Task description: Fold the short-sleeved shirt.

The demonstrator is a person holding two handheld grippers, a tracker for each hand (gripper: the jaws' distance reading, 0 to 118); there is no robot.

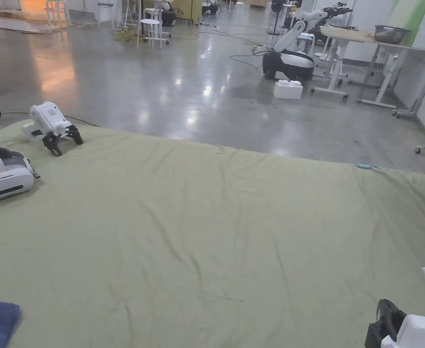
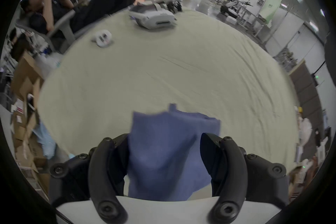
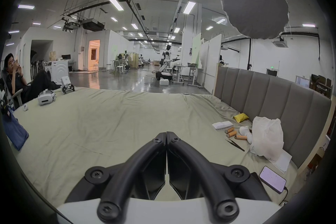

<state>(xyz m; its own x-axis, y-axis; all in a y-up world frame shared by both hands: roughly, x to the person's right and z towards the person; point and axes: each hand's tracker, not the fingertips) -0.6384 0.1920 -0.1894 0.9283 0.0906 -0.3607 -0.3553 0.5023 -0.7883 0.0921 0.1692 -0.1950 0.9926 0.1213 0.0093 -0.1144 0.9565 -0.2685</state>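
Left gripper (image 2: pixel 163 160), jaws wide around the blue cloth shirt (image 2: pixel 169 146), lower centre; right gripper (image 3: pixel 166 134) closed, empty; likely next: spreading it flat

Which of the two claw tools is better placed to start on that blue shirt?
Probably the left. The blue shirt lies between the left gripper's spread jaws. The right gripper is shut on nothing, above bare green sheet, with the shirt far off to its side.
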